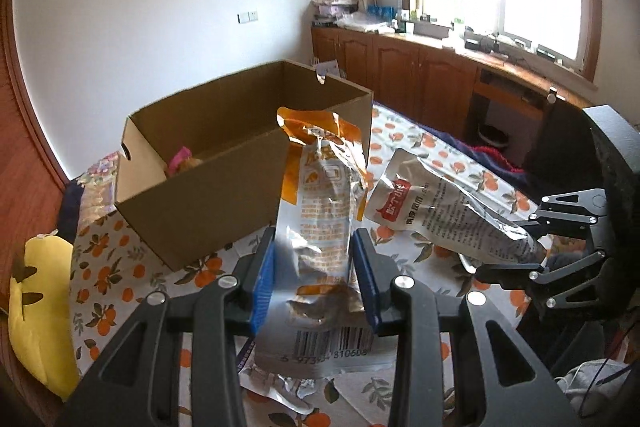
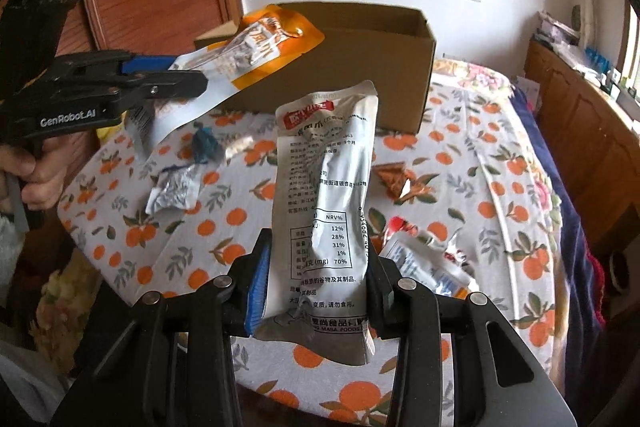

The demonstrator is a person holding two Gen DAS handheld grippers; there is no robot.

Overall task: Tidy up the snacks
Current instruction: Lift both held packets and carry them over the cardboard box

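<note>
While clamped low between blue pads, orange-topped snack pouch (image 1: 320, 195) stands upright at frame centre in the left wrist view, barcode end hanging below the left hand-held gripper (image 1: 314, 279), top edge overlapping the near wall of the cardboard box (image 1: 200, 203). Held clear of the cloth, tilted toward the box. Seen from the right wrist view, the same pouch pokes out to the right of black fingers at upper left, a bare hand (image 2: 36, 163) wrapped round the grip below.

Silver pouch with red label (image 2: 328, 211) pinched near its bottom edge by the right hand-held gripper (image 2: 316, 291), standing upright at frame centre, nutrition table facing the lens; in the left wrist view angled up and leftward from the right edge of frame. Both hand-held grippers pitched downward, side by side, pouches just apart.

Counted: two pouches held, one per hand-held gripper; one open box at upper centre, holding a pink-wrapped item (image 1: 178, 161) in its near left corner; several loose wrappers on the orange-print cloth (image 2: 500, 155) — a crumpled silver one (image 2: 174, 189) at left, a dark teal scrap (image 2: 206, 147) above it, an orange-brown packet (image 2: 402, 183) at right, a white-and-blue pouch (image 2: 428, 267) at lower right. Yellow plush toy (image 1: 40, 311) at lower left of the left wrist view.
</note>
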